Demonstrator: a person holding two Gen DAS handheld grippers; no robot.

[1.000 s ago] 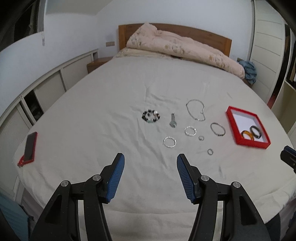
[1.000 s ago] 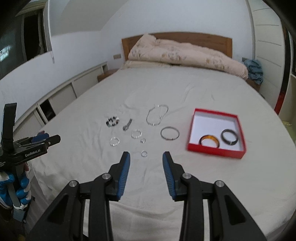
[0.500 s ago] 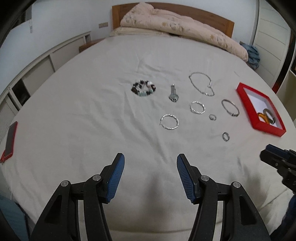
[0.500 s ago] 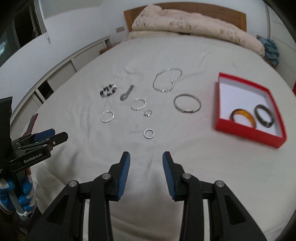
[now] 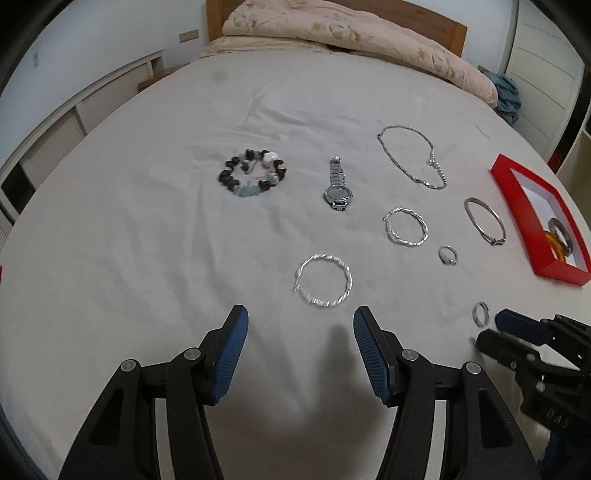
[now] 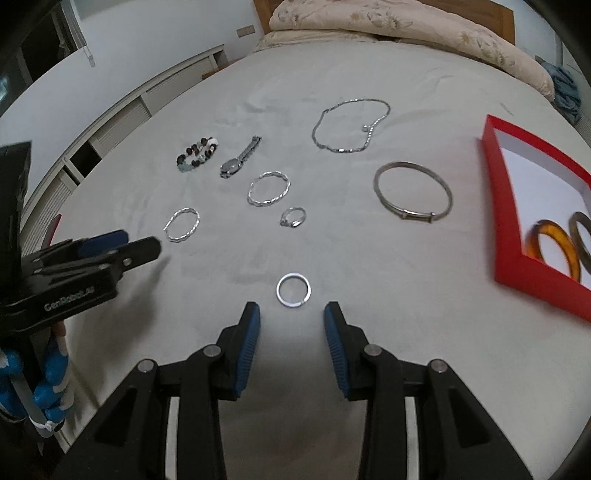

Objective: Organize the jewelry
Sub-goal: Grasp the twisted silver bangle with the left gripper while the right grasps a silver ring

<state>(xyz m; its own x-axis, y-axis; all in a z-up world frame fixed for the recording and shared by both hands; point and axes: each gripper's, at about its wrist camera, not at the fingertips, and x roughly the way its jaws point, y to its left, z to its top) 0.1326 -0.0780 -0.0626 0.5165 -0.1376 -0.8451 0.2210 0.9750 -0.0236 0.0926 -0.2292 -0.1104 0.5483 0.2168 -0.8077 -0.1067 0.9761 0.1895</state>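
Note:
Jewelry lies spread on a pale bed sheet. My left gripper [image 5: 299, 319] is open, just short of a twisted silver bracelet [image 5: 324, 285]. My right gripper [image 6: 292, 314] is open too, with a plain silver ring [image 6: 293, 290] lying just ahead of its tips. Farther out lie a second twisted bracelet [image 5: 406, 226], a stone ring [image 6: 293, 217], a silver bangle [image 6: 412, 196], a watch [image 5: 337, 185], a bead bracelet [image 5: 252, 173] and a chain necklace [image 6: 351, 125]. A red box [image 6: 499, 210] at the right holds an amber bangle [image 6: 556, 247] and a dark bangle [image 6: 580, 236].
A folded beige quilt [image 5: 354, 33] and wooden headboard [image 5: 458, 35] lie at the far end of the bed. White low cabinets [image 5: 74, 114] run along the left wall. A blue cloth [image 5: 508, 96] sits at the far right. A blue-gloved hand [image 6: 44, 384] holds the left gripper.
Both grippers have dropped and moved forward toward the jewelry, which now looks larger and nearer. The jaws' spacing has not changed. No piece of jewelry has moved.

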